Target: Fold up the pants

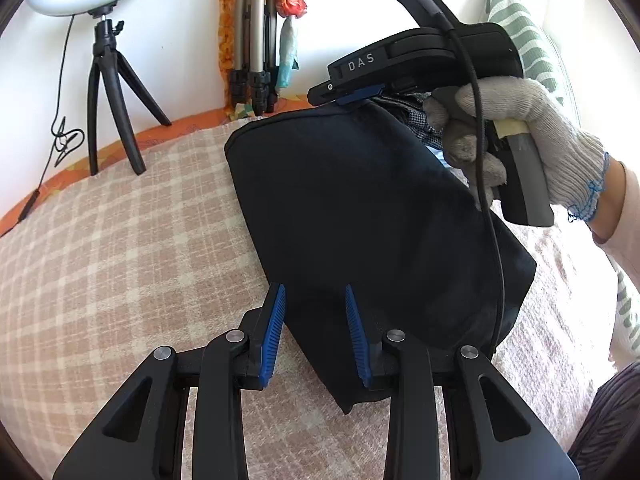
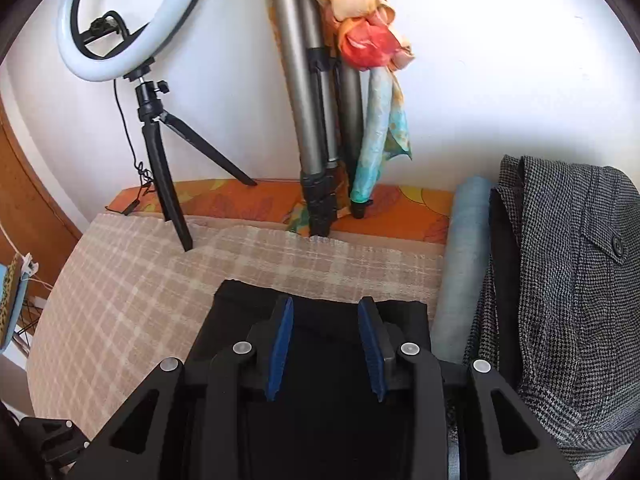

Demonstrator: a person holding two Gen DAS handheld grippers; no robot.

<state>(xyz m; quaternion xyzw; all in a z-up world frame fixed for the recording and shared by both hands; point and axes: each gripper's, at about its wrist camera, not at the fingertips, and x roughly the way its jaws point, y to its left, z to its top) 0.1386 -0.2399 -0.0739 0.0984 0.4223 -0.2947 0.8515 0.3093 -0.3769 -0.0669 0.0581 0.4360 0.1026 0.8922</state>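
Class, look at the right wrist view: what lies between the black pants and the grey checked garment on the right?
A rolled pale blue fabric lies between the black pants and the grey checked garment, running away toward the wall. The right wrist view shows it.

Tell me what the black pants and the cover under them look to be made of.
Black pants: smooth matte woven fabric, possibly cotton or a blend; no sheen, soft folded edges.
Checked cover: coarse woven textile, beige and cream plaid; visible nubby weave and a frayed far edge.

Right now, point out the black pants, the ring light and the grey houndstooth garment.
black pants [image 1: 360,208], left wrist view, middle of the folded panel.
ring light [image 2: 172,16], right wrist view, right side of the ring.
grey houndstooth garment [image 2: 560,280], right wrist view, centre of the fabric.
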